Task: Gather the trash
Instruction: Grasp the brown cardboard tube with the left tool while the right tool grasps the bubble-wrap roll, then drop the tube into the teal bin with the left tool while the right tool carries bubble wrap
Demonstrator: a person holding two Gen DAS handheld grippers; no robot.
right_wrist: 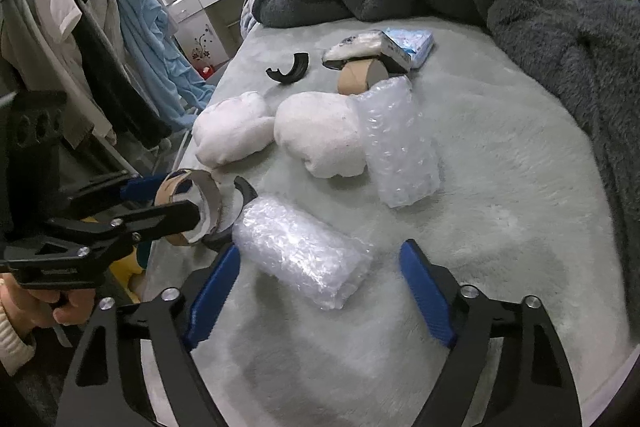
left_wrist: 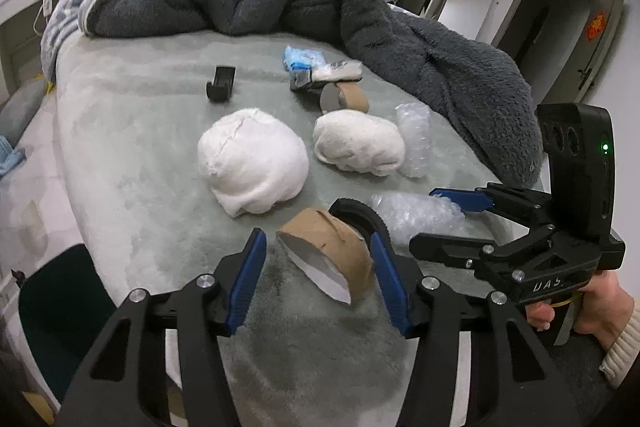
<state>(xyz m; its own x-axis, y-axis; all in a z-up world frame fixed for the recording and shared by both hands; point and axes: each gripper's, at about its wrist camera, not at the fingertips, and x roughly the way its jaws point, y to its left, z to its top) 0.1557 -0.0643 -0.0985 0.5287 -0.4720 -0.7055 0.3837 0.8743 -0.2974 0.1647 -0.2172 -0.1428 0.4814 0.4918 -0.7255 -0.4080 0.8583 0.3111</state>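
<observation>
Left gripper (left_wrist: 318, 259) stands partly open around the cardboard tape core (left_wrist: 326, 253). Its right pad looks to be at the core's wall, the left pad is apart from it, so nothing is held yet. The core lies tilted on the pale fleece bed cover (left_wrist: 132, 131), between the two blue pads, with its open end toward the camera. A black curved plastic piece (left_wrist: 362, 217) lies just beyond the core, touching it. To grip well, I judge that the pads should close on the two opposite walls gently, because thin cardboard can flatten and slip out.

Right gripper (right_wrist: 320, 261) is also open, its pads on both sides of a roll of bubble wrap (right_wrist: 300, 251) but not pressing it. This roll lies slanted between the pads, so a small turn of the wrist before closing would give a more square hold. Beyond both grippers lie two white cotton wads (left_wrist: 254, 163) and a second bubble wrap roll (right_wrist: 400, 151).
</observation>
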